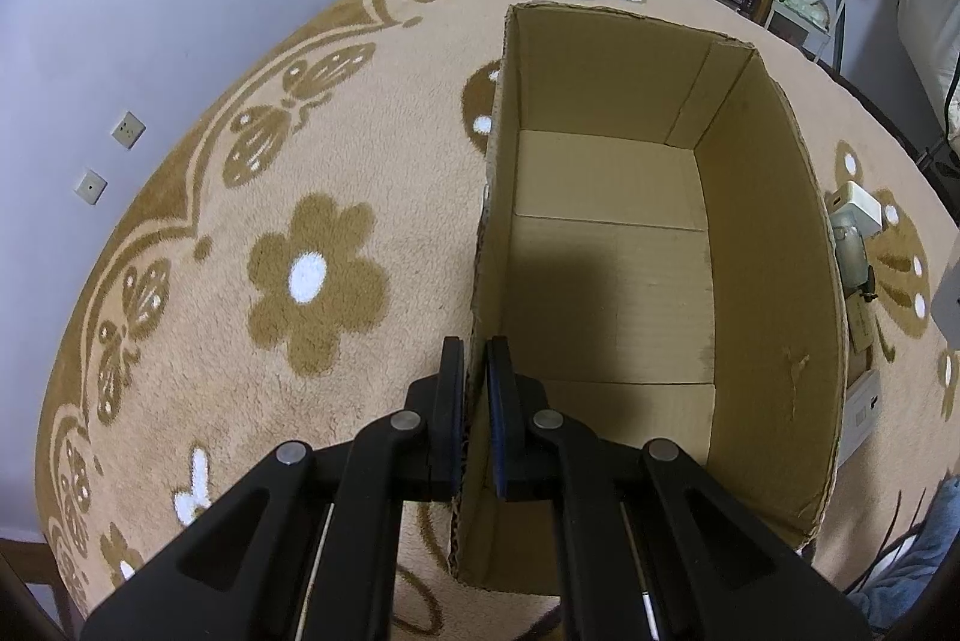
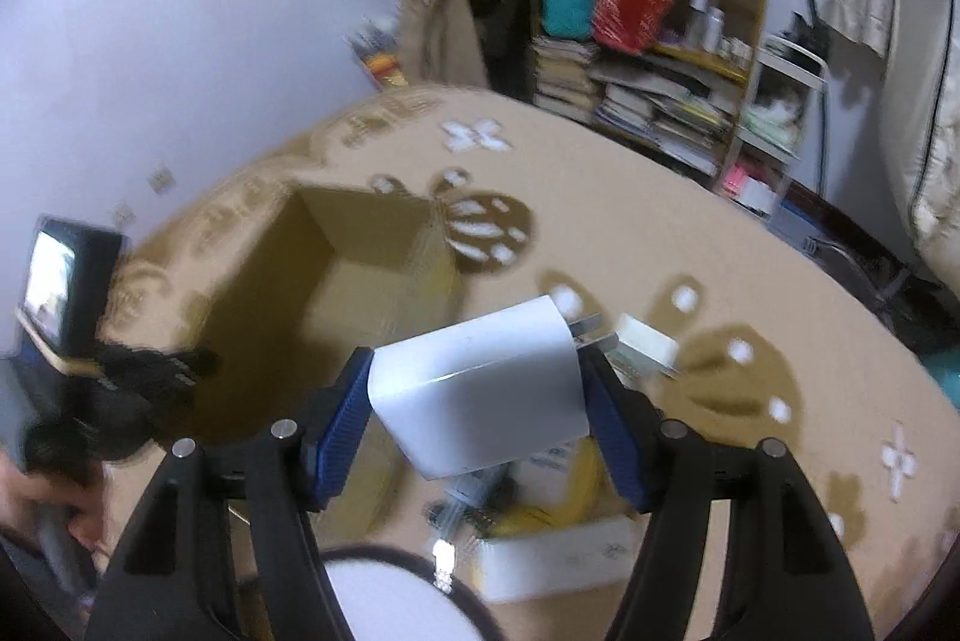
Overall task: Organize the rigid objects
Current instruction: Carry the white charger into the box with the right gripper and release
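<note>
Your box [image 1: 612,245] sat empty, left hand-held gripper [image 1: 475,359] pinching its wall; your right hand-held gripper [image 2: 474,377] clamped a charger [image 2: 480,389]; clutter [image 2: 540,527] remained lower-centre.

left claw [image 1: 474,371] clamped, right claw [image 2: 474,389] gripping

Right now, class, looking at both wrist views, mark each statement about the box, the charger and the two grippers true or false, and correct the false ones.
1. The left gripper is clamped on the cardboard box wall. True.
2. The box already holds several things. False: its visible floor is bare.
3. The right gripper holds a white charger. True.
4. The charger rests inside the box. False: it is held up in the gripper, outside the box.
5. The box stands on a bare wooden floor. False: on a patterned rug.
</note>
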The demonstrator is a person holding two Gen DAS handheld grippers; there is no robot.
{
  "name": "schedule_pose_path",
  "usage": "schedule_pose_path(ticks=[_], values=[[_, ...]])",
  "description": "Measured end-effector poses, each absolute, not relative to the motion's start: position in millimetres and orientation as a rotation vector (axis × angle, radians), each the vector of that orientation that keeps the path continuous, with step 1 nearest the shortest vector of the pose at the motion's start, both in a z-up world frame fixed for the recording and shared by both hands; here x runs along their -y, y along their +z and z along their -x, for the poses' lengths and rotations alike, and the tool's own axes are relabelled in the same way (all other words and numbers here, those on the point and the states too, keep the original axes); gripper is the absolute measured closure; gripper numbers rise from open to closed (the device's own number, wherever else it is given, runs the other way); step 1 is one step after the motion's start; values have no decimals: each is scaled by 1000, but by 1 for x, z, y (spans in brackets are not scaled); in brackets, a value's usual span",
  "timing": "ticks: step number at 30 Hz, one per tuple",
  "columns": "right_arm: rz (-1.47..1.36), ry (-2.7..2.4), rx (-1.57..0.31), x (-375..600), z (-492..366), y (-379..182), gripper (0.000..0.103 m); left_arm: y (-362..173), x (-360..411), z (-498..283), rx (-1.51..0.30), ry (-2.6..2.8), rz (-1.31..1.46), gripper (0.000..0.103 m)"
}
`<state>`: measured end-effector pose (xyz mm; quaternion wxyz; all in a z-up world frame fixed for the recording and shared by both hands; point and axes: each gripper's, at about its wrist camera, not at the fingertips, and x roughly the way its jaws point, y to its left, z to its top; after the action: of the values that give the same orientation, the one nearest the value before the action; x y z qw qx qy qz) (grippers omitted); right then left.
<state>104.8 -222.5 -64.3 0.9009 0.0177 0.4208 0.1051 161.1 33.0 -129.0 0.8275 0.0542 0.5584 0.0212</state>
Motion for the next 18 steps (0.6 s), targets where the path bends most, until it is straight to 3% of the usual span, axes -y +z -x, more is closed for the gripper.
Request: schedule_pose_path(ticks=[18], values=[[-147,416,-912,165,-125,-95,30,-131,-32,-164,-1174,44,-132,96]])
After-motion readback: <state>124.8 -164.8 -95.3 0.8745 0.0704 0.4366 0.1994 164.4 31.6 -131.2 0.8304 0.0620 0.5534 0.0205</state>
